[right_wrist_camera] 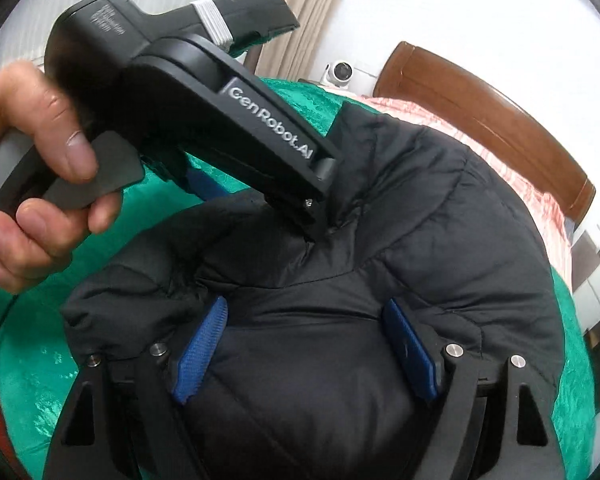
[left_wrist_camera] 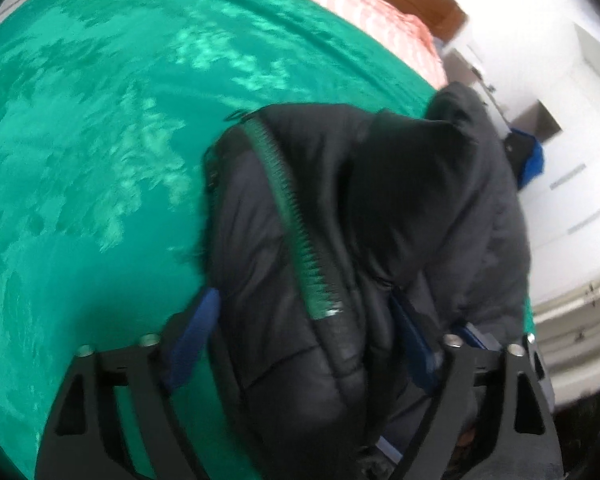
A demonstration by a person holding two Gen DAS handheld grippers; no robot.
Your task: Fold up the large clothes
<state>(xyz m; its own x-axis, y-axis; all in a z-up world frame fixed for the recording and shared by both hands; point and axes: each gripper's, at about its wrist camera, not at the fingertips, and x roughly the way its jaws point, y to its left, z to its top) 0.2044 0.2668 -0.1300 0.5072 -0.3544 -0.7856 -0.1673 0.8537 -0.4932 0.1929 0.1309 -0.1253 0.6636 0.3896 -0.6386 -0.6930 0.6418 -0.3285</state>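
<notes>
Setting: a home bedroom. Bed with green patterned bedspread point(left_wrist_camera: 100, 160), pink striped bedding point(right_wrist_camera: 512, 168) at its head end, wooden headboard point(right_wrist_camera: 480, 120). Beige curtain point(right_wrist_camera: 316, 8) on white wall; small white camera point(right_wrist_camera: 340, 72) beside headboard.

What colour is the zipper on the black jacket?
Green, on the zipper running down the jacket; clearest in the left wrist view.

We see the green bedspread point(left_wrist_camera: 100, 200) lying bare and wide open toward its far edge, left of the black puffer jacket point(left_wrist_camera: 340, 220). The jacket heaps up by the bed's near right edge. Above it, the left gripper point(right_wrist_camera: 316, 220) and the hand point(right_wrist_camera: 40, 160) crowd the approach. The wooden headboard point(right_wrist_camera: 500, 120) bounds the far end.
</notes>
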